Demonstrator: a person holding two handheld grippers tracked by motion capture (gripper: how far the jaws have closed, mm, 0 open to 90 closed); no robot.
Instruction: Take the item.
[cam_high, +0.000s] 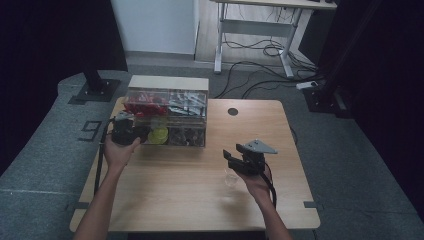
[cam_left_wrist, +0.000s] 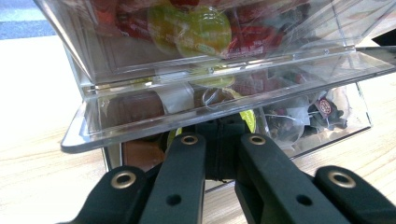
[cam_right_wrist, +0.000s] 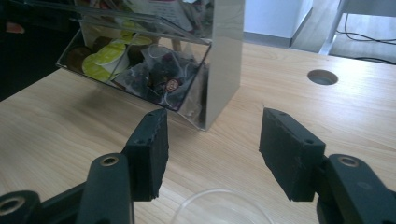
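- Plainly, the work in hand looks like fetching a capsule from the clear acrylic dispenser box (cam_high: 167, 117) into the small clear cup (cam_high: 231, 178) on the table (cam_high: 200, 200); this reads as the step where the flap is held up and the picking tool is not yet in.
- Left tool (cam_left_wrist: 219, 154): its jaws are pressed together, tips just under the lifted lower flap (cam_left_wrist: 224, 105) of the box, seemingly holding it raised; whether they pinch its edge or a tab I cannot tell.
- Just beyond those tips, behind the flap, sit the yellow-green capsules (cam_left_wrist: 201, 28) and dark sachets (cam_left_wrist: 322, 109).
- Right tool (cam_right_wrist: 212, 151): jaws spread, nothing between them. In its own view the cup's rim (cam_right_wrist: 222, 205) lies directly below and in front of the jaws, not touched.
- Ahead of this tool and to its left stands the box's open lower bin, with a yellow-green capsule (cam_right_wrist: 105, 58) and sachets (cam_right_wrist: 163, 77), well apart from the jaws.
- Next move, as I judge it: the right tool must travel forward to the bin mouth, keep its jaws spread, then close on one capsule while the left keeps the flap up.
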